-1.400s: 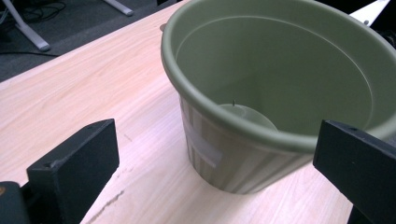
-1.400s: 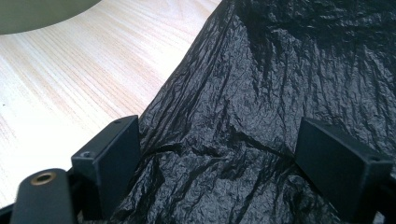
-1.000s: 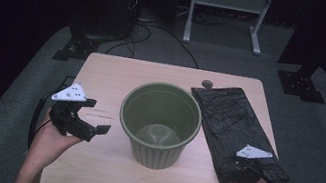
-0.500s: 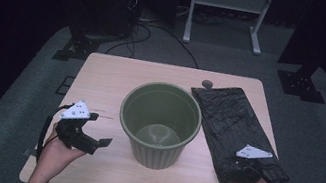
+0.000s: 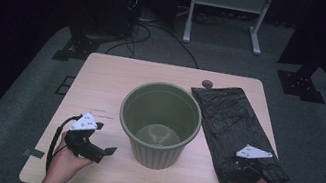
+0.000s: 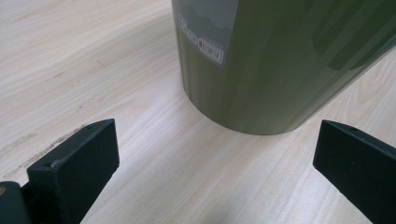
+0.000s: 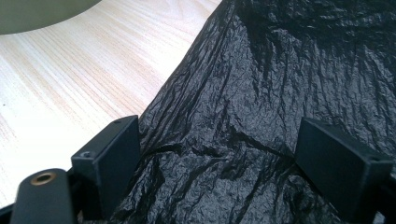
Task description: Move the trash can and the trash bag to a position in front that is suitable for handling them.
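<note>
I judge this barely begun: my right gripper [image 7: 215, 154] straddles the black bag [image 5: 239, 135] at three o'clock of the green bin [image 5: 159, 121], jaws wide, nothing pinched yet, while my left gripper [image 6: 215, 154] gapes empty at nine o'clock.

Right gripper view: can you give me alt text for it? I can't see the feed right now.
The right gripper is open, its two black fingers set wide over a crumpled black plastic bag lying on the light wooden table. The bag bunches up between the fingers but is not pinched. The green bin's curved edge shows at the upper left.
</note>
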`<state>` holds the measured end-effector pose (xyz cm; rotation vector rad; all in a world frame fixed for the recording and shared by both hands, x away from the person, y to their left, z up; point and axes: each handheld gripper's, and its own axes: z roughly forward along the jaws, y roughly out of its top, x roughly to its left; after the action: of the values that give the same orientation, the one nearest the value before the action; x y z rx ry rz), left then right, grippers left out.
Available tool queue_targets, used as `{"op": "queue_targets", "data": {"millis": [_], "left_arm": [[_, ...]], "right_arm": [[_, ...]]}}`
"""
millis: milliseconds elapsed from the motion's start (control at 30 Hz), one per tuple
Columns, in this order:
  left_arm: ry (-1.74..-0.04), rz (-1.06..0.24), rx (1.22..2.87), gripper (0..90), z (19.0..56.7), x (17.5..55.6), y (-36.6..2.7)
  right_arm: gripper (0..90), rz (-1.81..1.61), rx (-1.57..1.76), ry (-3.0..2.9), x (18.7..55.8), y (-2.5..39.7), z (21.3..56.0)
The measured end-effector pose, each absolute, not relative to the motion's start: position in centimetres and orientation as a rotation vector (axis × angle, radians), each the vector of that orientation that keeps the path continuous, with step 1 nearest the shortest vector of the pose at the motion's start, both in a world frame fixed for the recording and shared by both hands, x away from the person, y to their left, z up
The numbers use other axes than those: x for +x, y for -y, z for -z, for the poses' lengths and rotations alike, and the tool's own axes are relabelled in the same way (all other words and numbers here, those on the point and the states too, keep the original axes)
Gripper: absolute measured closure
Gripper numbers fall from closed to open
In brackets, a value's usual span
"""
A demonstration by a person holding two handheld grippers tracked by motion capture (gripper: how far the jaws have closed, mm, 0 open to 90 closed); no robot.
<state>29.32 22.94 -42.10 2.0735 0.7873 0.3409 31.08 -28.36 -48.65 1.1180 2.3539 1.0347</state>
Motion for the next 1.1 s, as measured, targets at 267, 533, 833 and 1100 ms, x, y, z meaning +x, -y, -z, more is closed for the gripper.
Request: {"op": "queue_targets", "data": {"millis": [267, 533, 833, 1100], "left_arm": [[-0.807, -0.34, 2.072, 0.0, 44.7, 29.1, -23.0], [-0.832, -0.326, 2.123, 0.0, 47.2, 29.4, -23.1], [-0.866, -0.362, 2.184, 0.0, 48.2, 29.7, -23.4], [-0.868, -0.381, 2.217, 0.0, 48.3, 29.7, -23.2]], "right_arm": [[12.9, -1.035, 1.117, -2.354, 31.1, 28.4, 48.7], [12.9, -1.035, 1.118, -2.354, 31.1, 28.4, 48.7], [12.9, -1.035, 1.118, -2.354, 31.1, 28.4, 48.7], [14.1, -1.036, 1.118, -2.353, 31.1, 28.4, 48.7]]}}
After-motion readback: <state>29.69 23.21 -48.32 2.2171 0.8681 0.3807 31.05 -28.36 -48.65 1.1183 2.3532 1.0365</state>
